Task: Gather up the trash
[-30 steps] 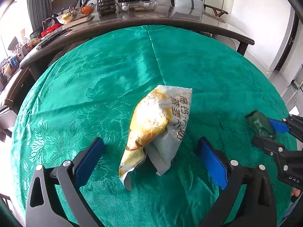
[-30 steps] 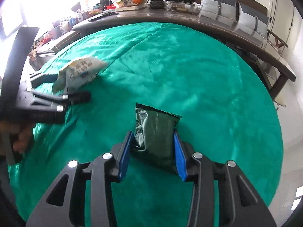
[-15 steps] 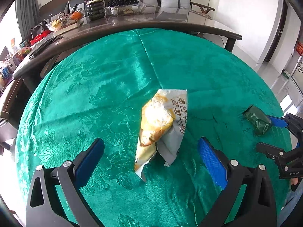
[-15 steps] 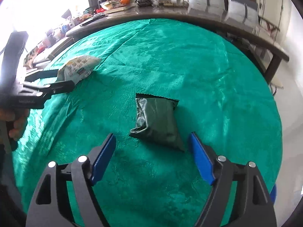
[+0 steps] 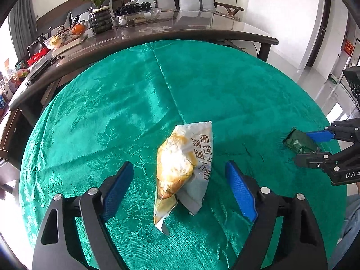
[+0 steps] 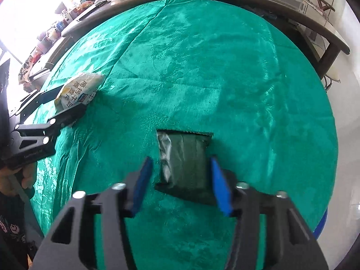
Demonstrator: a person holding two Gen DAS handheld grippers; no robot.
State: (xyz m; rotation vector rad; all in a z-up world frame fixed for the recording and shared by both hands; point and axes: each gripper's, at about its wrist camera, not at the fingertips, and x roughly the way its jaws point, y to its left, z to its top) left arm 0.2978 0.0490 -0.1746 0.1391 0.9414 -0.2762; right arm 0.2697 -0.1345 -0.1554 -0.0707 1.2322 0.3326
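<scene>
A white and yellow snack bag [image 5: 184,168] lies on the green tablecloth [image 5: 126,112], between the blue pads of my left gripper [image 5: 178,191]. Its jaws are closing and a gap shows on both sides of the bag. A dark green foil packet [image 6: 184,157] lies flat between the fingers of my right gripper [image 6: 182,186], whose jaws are also closing; a narrow gap remains at the left pad [image 6: 144,180]. In the left wrist view the green packet [image 5: 299,142] and right gripper [image 5: 324,146] sit at the table's right edge. The right wrist view has the snack bag [image 6: 76,90] and left gripper [image 6: 51,110] at far left.
Behind the round table stands a long dark table [image 5: 202,31] with a potted plant [image 5: 99,11], fruit and bowls. The cloth drops off at the table edge all round. A blue rim [image 6: 321,222] shows low beside the table at right. A person's hand [image 6: 22,175] grips the left tool.
The right gripper let go of the green packet, opened wide, and now has narrowed around it again from a squarer angle. The left jaws have drawn in around the snack bag.
</scene>
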